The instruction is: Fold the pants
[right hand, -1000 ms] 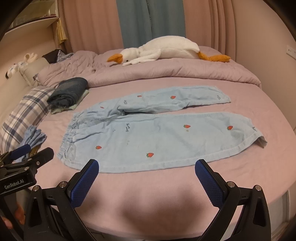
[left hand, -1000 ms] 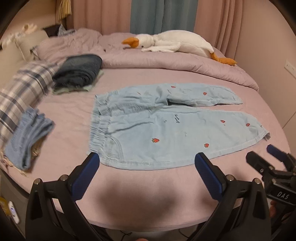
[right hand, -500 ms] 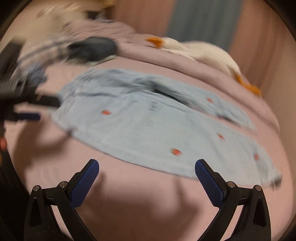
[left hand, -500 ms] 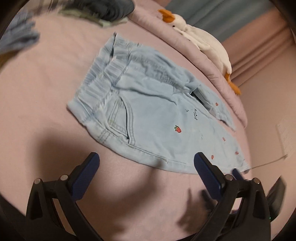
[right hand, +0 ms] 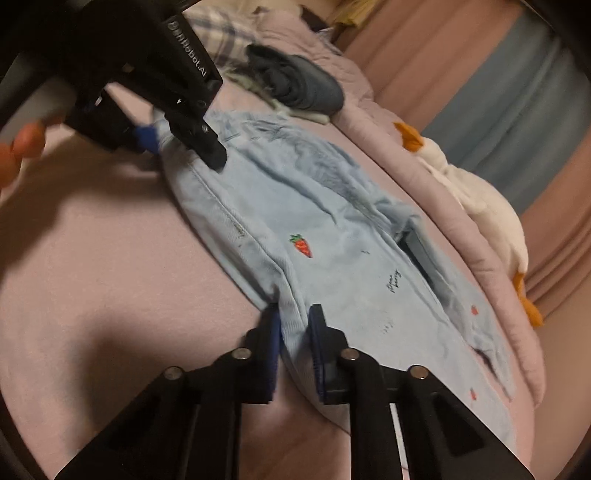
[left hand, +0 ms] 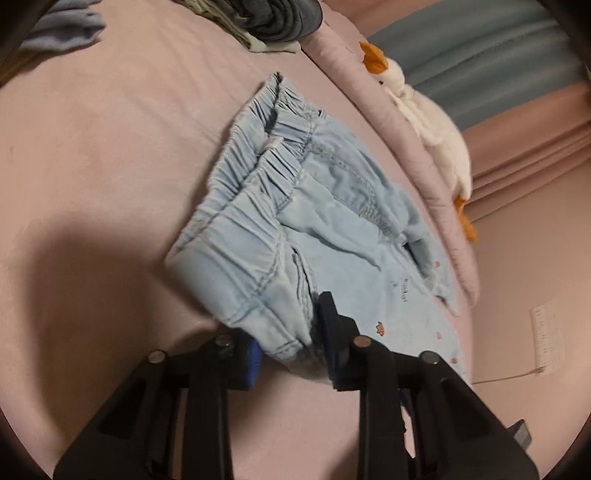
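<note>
Light blue pants (left hand: 332, 206) with small strawberry prints lie flat on the pink bed sheet (left hand: 92, 166). In the left wrist view, my left gripper (left hand: 291, 343) has its jaws closing on the near corner of the elastic waistband, with bunched denim pressed between the blue pads. The right wrist view shows my right gripper (right hand: 294, 343), jaws closing too, pinching a raised fold on the near edge of the pants (right hand: 332, 229) partway down the leg. There the left gripper (right hand: 181, 147) appears again at the waistband, upper left, held by a person's fingers (right hand: 18, 147).
A folded dark garment pile (left hand: 280, 18) and a folded light blue piece (left hand: 62, 29) lie beyond the waistband. A white goose plush (left hand: 432, 125) rests on the rolled duvet (left hand: 402, 155) behind the pants. A plaid pillow (right hand: 221, 29) sits far back. A wall socket (left hand: 546, 332) is at right.
Both grippers came down and rolled toward the near edge of the pants. Their jaws went from wide open to closed on the fabric, which now bunches up between the pads.
</note>
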Action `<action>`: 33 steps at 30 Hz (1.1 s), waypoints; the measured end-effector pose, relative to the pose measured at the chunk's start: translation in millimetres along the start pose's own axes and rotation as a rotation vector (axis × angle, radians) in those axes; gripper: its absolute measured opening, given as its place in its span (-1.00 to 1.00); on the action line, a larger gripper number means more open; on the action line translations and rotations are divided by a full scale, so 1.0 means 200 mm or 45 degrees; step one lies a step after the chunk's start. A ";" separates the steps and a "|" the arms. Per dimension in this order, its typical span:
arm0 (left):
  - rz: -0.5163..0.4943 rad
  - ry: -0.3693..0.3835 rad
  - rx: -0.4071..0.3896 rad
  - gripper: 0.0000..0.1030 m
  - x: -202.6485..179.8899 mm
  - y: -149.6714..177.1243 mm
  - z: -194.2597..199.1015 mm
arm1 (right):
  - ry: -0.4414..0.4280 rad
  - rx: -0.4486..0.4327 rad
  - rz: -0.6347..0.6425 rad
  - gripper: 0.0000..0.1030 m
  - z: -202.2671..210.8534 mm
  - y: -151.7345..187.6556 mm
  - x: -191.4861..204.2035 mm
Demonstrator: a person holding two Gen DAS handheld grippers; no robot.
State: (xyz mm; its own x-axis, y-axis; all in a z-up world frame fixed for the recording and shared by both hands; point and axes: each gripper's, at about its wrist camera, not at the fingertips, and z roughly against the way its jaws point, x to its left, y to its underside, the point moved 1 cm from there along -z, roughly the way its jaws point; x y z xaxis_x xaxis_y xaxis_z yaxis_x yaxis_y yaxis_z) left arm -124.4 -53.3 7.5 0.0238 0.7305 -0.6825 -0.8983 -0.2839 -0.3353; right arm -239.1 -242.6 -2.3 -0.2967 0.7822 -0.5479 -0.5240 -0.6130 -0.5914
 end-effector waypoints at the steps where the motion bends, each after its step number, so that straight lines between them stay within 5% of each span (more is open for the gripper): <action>1: -0.016 -0.010 -0.006 -0.59 0.00 0.01 0.03 | 0.005 -0.007 0.008 -0.75 0.01 -0.01 0.02; 4: -0.078 -0.048 -0.051 -0.65 0.01 0.02 0.11 | -0.022 -0.016 -0.024 -0.76 0.06 -0.04 0.06; 10: -0.073 -0.098 0.017 -0.52 0.08 0.03 0.10 | -0.062 0.047 -0.053 -0.75 0.02 -0.06 0.12; 13: -0.251 -0.207 -0.033 -0.26 0.01 0.05 0.20 | -0.148 0.029 -0.121 -0.58 0.12 -0.06 0.09; 15: -0.372 -0.259 -0.116 0.11 -0.05 0.06 0.28 | -0.218 -0.015 -0.198 -0.58 0.20 -0.03 0.01; 18: -0.511 -0.235 -0.203 0.41 -0.17 0.04 0.30 | -0.215 -0.030 -0.344 -0.57 0.26 0.00 -0.18; 23: -0.772 -0.217 -0.102 0.45 -0.35 0.02 0.02 | -0.031 0.099 -0.489 -0.57 0.07 0.04 -0.48; 25: -0.822 -0.271 -0.010 0.45 -0.32 0.04 -0.10 | -0.051 0.194 -0.538 -0.57 -0.04 0.08 -0.52; 27: -0.815 -0.322 0.205 0.42 -0.23 0.06 -0.26 | -0.126 0.320 -0.536 -0.58 -0.12 0.16 -0.49; 30: -1.028 -0.283 0.207 0.47 -0.21 0.12 -0.20 | -0.168 0.305 -0.456 -0.58 -0.06 0.24 -0.44; 33: -1.034 -0.184 0.238 0.48 -0.23 0.02 -0.16 | -0.262 0.326 -0.442 -0.57 -0.02 0.25 -0.49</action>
State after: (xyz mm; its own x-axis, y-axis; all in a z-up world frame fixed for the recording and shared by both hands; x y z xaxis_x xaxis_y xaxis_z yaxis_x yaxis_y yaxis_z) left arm -114.9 -108.0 15.5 0.6484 0.7392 -0.1823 -0.6846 0.4613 -0.5644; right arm -232.7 -350.4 18.8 -0.2078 0.9575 -0.2002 -0.7920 -0.2848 -0.5400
